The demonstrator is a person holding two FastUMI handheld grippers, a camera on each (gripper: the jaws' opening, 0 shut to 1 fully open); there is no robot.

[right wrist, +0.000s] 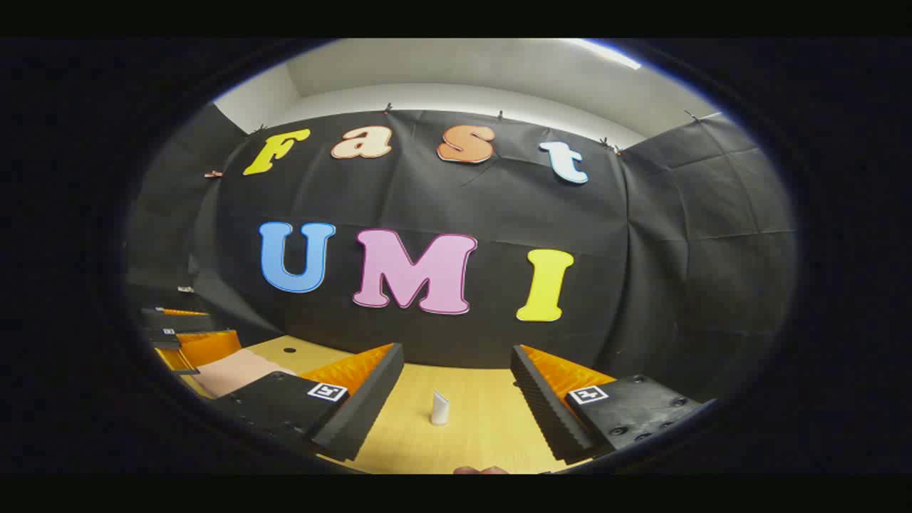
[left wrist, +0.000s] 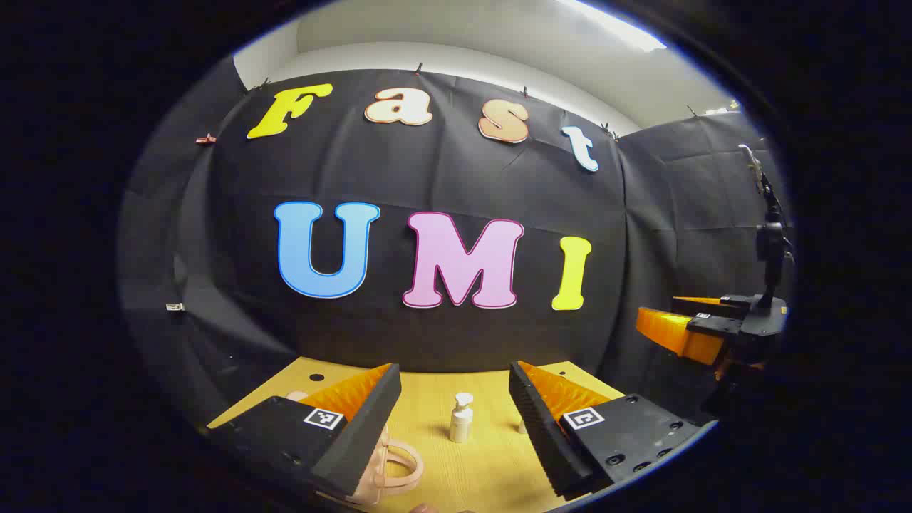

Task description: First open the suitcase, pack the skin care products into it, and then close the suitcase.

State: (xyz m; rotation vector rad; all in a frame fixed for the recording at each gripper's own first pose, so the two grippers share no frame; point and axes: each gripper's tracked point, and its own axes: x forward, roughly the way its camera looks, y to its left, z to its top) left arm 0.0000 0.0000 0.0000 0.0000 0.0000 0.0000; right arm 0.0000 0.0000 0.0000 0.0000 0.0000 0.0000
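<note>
Left gripper view is showing the wooden table (left wrist: 491,470) carrying the pink suitcase (left wrist: 388,467) — it is lying closed beside the left gripper's (left wrist: 456,410) left finger. That gripper is hovering with fingers spread, holding nothing. The pump bottle (left wrist: 461,418) is standing upright between them, farther off. In the right gripper view, the right gripper (right wrist: 456,388) is likewise gaping empty — a small tube (right wrist: 439,407) is standing ahead.

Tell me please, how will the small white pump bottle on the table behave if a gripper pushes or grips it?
The pump bottle stands upright, tall and narrow, so a sideways push near its top would probably tip it. It looks like small plastic, so likely light and stiff. Its rounded body may slip; gripping low on the body seems safer than on the pump head.
</note>
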